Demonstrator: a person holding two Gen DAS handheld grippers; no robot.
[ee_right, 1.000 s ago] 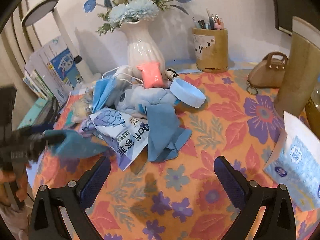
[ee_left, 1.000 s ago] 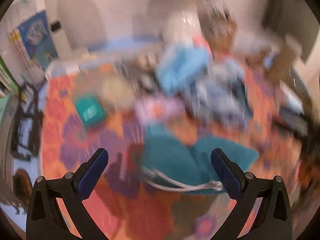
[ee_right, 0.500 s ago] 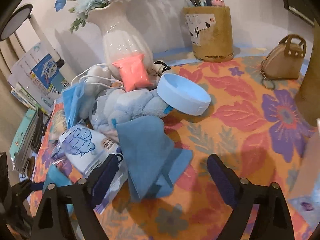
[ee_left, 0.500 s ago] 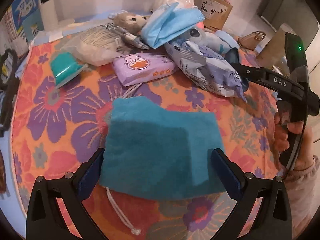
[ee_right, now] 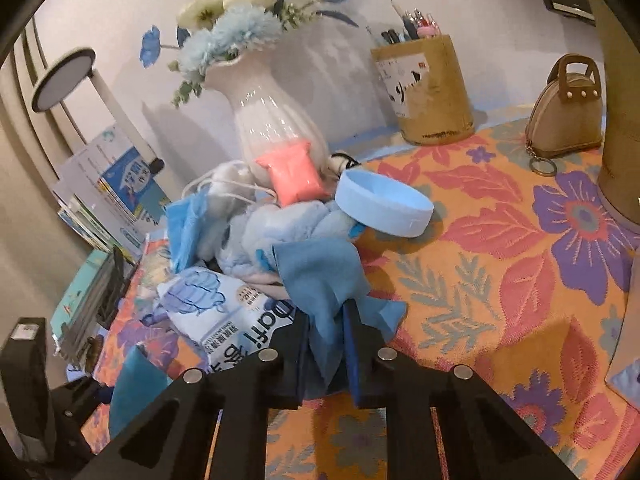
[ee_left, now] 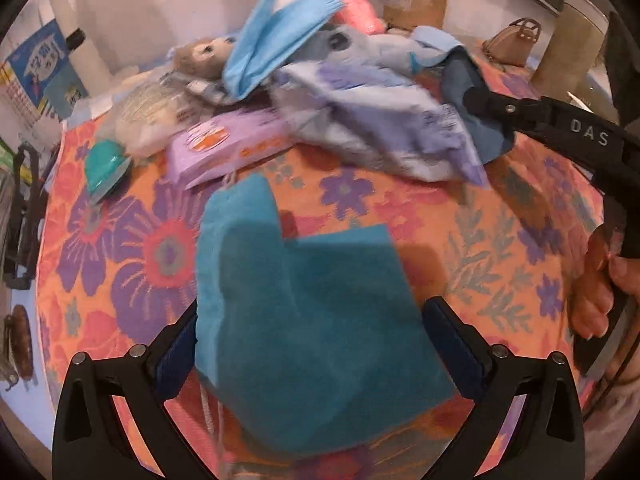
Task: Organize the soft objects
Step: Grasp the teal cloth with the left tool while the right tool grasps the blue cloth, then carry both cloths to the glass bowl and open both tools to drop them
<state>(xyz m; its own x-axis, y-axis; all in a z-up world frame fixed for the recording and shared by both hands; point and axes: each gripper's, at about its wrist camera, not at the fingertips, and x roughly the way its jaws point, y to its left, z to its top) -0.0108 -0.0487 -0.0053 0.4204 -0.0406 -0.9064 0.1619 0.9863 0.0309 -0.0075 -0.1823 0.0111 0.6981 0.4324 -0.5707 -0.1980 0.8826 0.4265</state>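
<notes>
Teal cloth is lying on the flowered tablecloth between the spread-wide fingers of the left gripper, while the right gripper is pinching a blue cloth at the edge of the pile; a plush toy and light-blue band are lying just beyond its fingertips.

**Flowered table against a pale wall**

A table under an orange cloth with purple and pink flowers stood against a plain pale wall. Warm indoor light cast soft shadows. Upright books leaned at the left.
</notes>
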